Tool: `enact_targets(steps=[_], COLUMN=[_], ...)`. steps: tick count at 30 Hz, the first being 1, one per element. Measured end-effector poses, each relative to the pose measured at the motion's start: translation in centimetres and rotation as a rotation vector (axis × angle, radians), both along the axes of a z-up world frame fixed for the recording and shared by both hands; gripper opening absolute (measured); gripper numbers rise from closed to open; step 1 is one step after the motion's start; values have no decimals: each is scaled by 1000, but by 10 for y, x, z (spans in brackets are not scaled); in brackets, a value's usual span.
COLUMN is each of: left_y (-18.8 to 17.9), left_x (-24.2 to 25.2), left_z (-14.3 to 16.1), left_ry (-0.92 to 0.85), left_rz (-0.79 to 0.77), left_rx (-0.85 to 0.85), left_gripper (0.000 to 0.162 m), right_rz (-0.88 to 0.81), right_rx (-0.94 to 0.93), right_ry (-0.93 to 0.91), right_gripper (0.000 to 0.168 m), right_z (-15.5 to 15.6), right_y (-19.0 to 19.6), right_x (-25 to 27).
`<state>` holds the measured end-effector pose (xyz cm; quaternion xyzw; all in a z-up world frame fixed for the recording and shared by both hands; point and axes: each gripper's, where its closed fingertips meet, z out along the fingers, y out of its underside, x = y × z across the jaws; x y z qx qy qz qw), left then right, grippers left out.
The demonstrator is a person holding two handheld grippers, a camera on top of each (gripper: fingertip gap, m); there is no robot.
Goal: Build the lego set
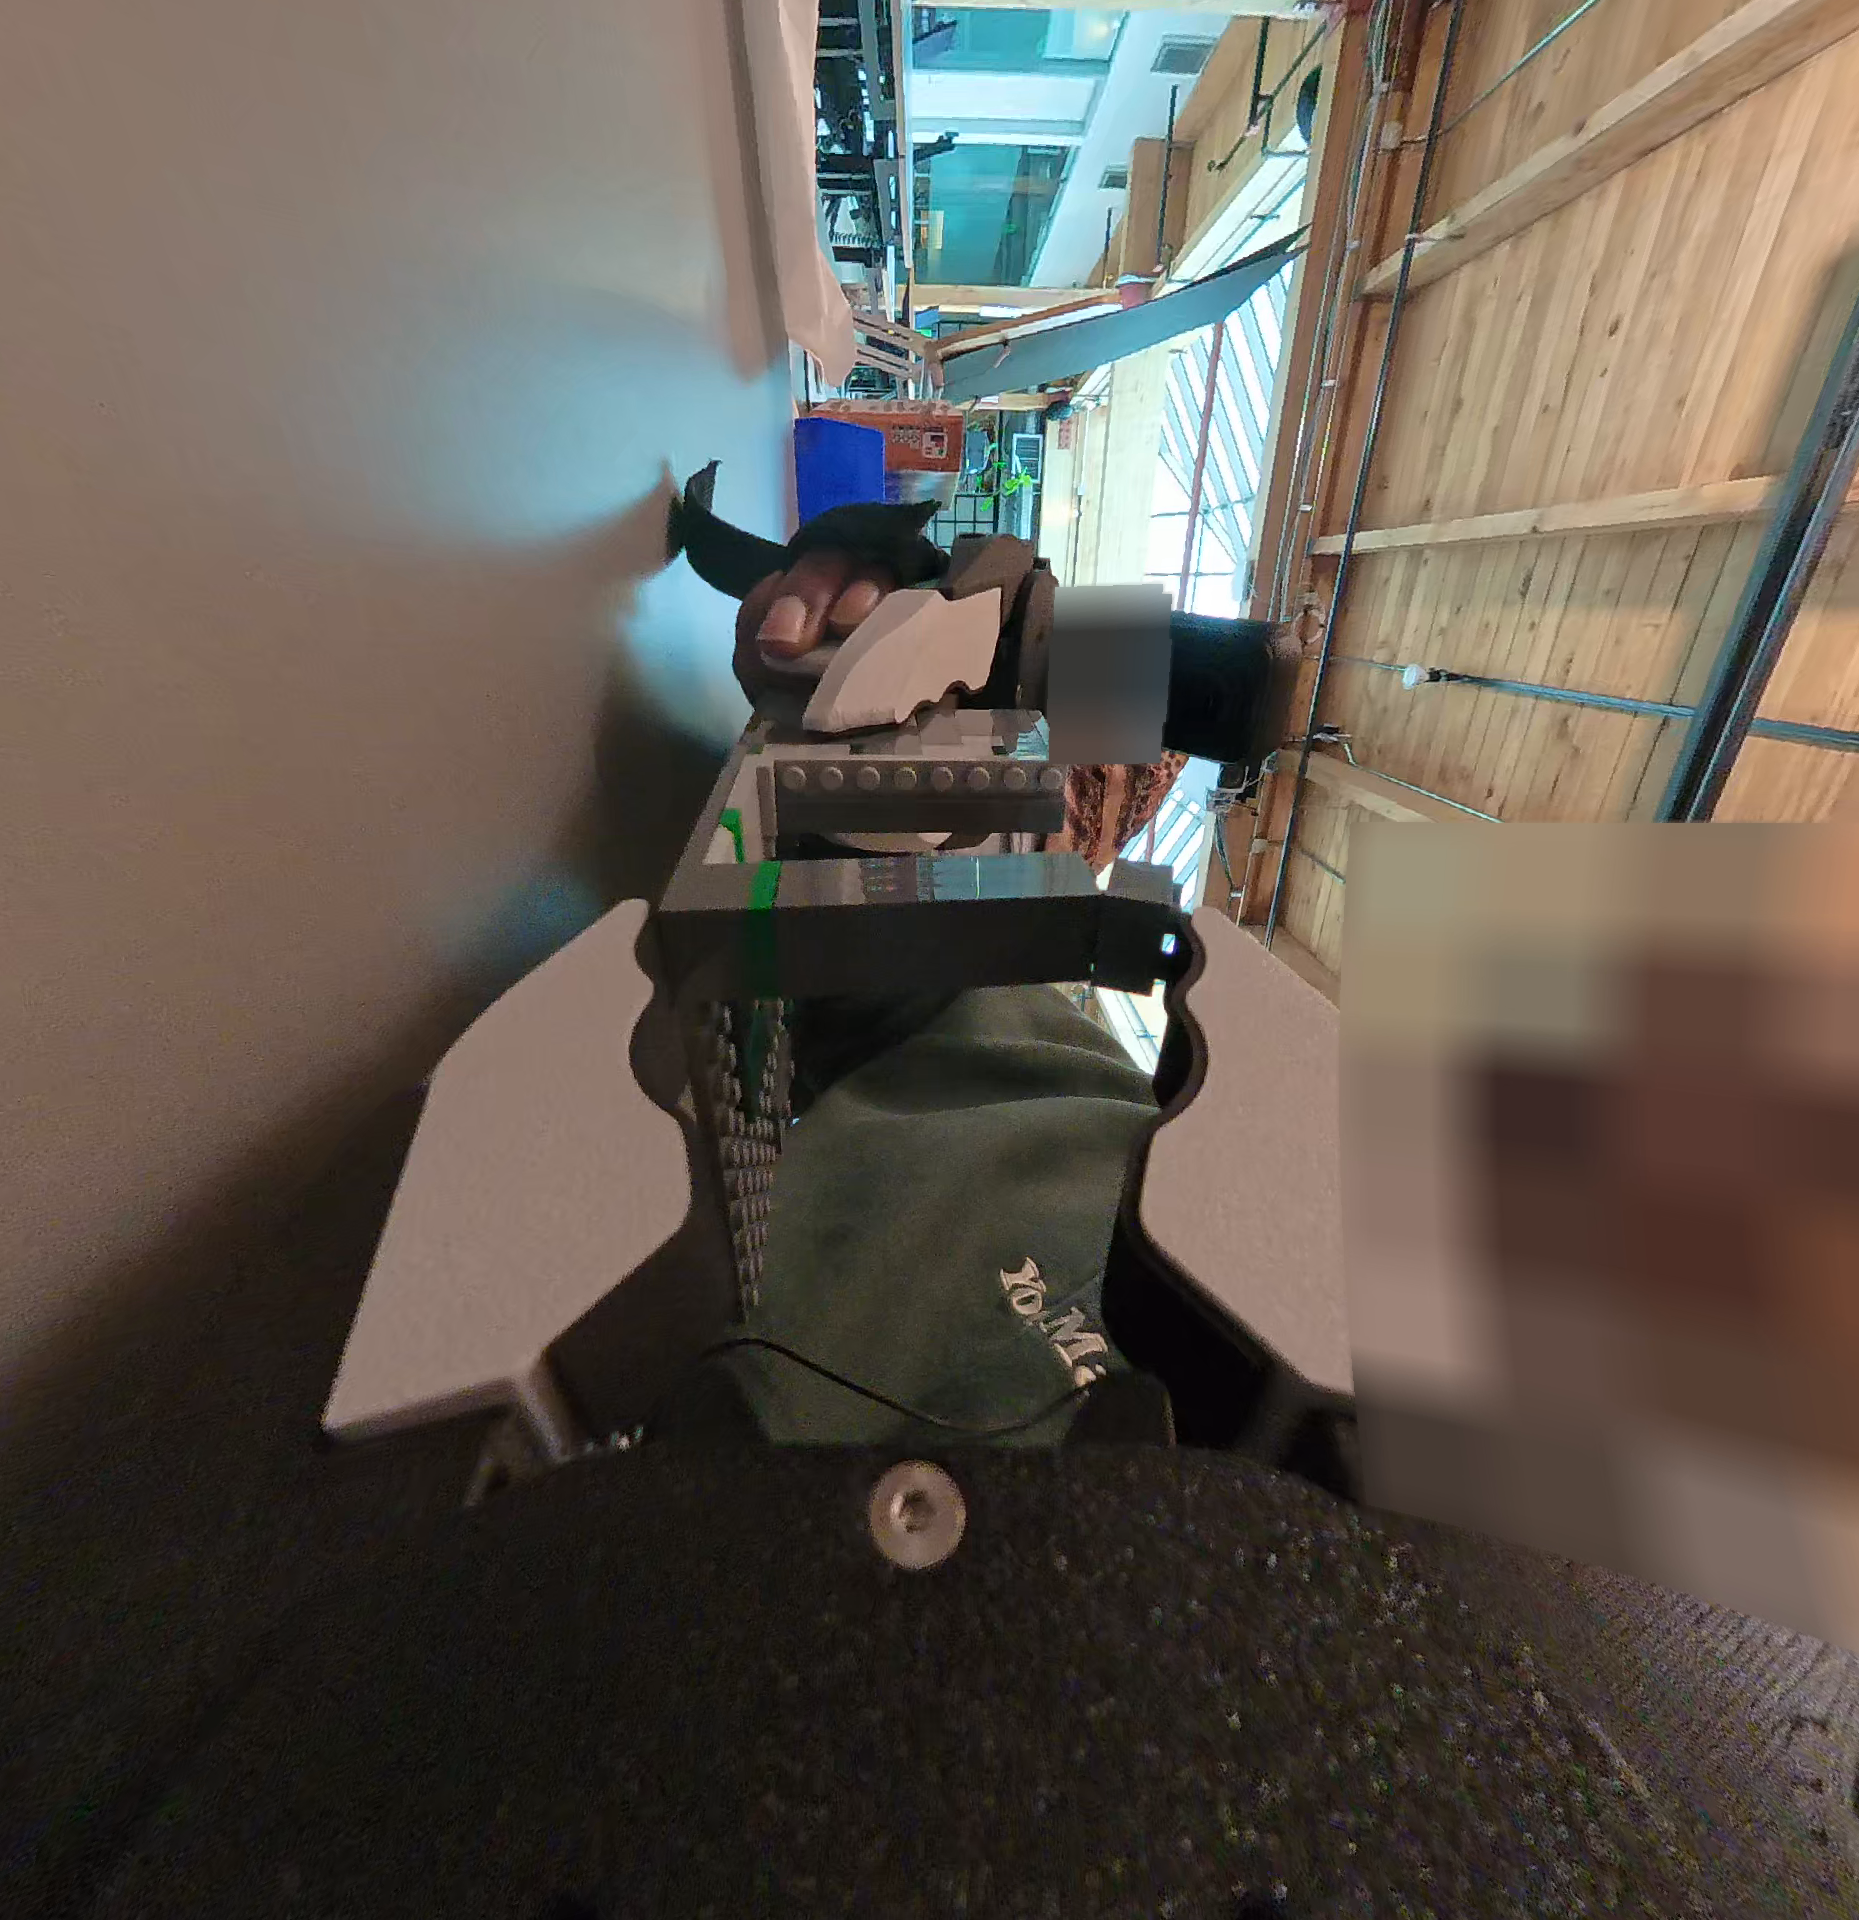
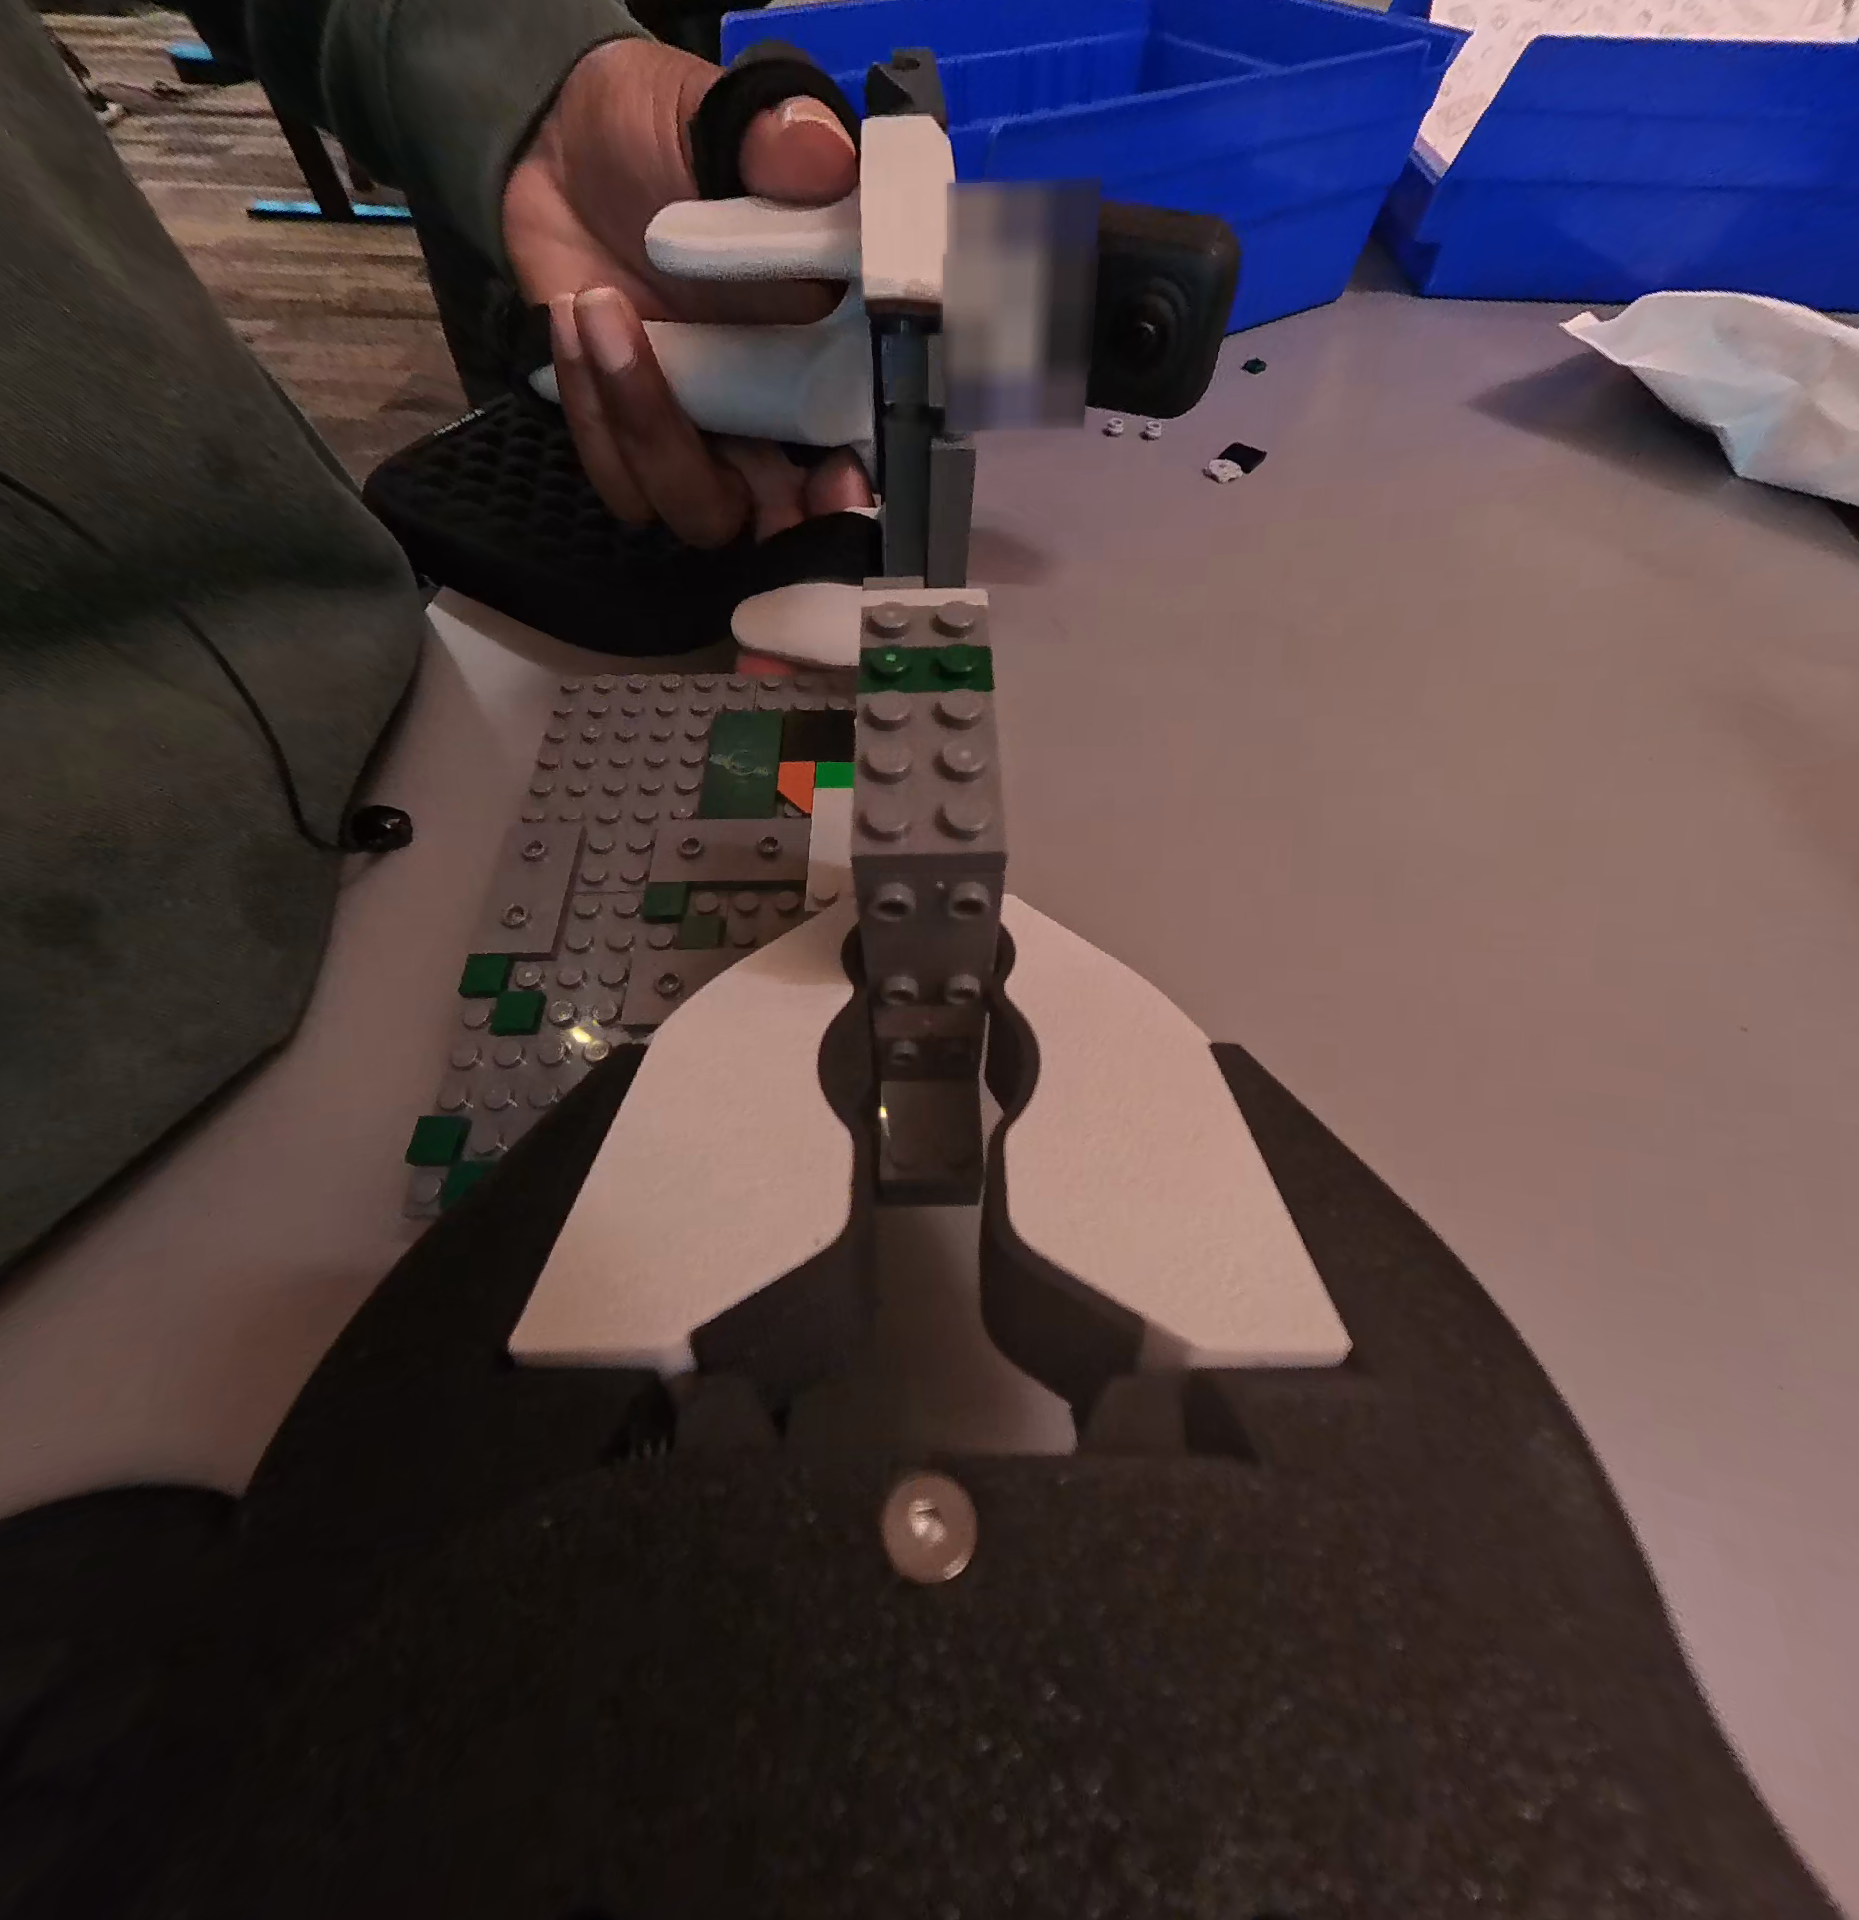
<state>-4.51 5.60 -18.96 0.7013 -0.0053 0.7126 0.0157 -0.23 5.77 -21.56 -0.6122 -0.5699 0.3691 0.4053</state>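
Observation:
A long grey Lego wall [image 2: 927,790] with one green band stands along the right edge of a flat grey studded baseplate [image 2: 603,831] that carries green tiles. My right gripper [image 2: 925,966] is shut on the wall's near end, with a white finger [image 2: 717,1122] on each side. My left gripper [image 1: 914,935], turned on its side, is shut on the wall's dark far end [image 1: 883,914]. It shows in the right wrist view [image 2: 904,343], held by a hand. The right gripper [image 1: 904,655] shows far off in the left wrist view.
Blue bins [image 2: 1631,187] stand at the back of the grey table [image 2: 1424,831]. Crumpled white paper [image 2: 1756,384] lies at the right. Small loose pieces [image 2: 1237,457] lie behind the wall. A person's green sleeve [image 2: 125,623] fills the left side. About 6 cm separates my left fingertips from my right.

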Motion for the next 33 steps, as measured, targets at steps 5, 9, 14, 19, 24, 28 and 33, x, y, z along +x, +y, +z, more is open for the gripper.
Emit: enact_targets(steps=[5,9,14,19,24,28,33], left_y=[-2,-6,-7,-9,-9,-9,-8], left_x=[0,-1,-1,0,-1,-1,-2], left_z=[-1,-5,-6,-9,-6,-3,-1], left_ry=[10,38,53,62,43,18,9], left_rz=[-2,-34,-42,-52,-48,-45,-38], left_rx=[7,23,32,34,39,36,35], left_gripper=[90,91,91,92,92,92,92], right_rz=[2,9,6,0,-3,-1,-2], right_rx=[5,28,34,34,21,15,13], right_ry=[-5,-32,-47,-76,-62,-48,-43], right_gripper=[17,17,17,17,17,17,17], right_z=[0,-2,-2,-2,0,2,3], right_y=[-1,-3,-4,-5,-5,-4,-4], right_x=[-1,-2,-3,-4,-3,-3,-3])
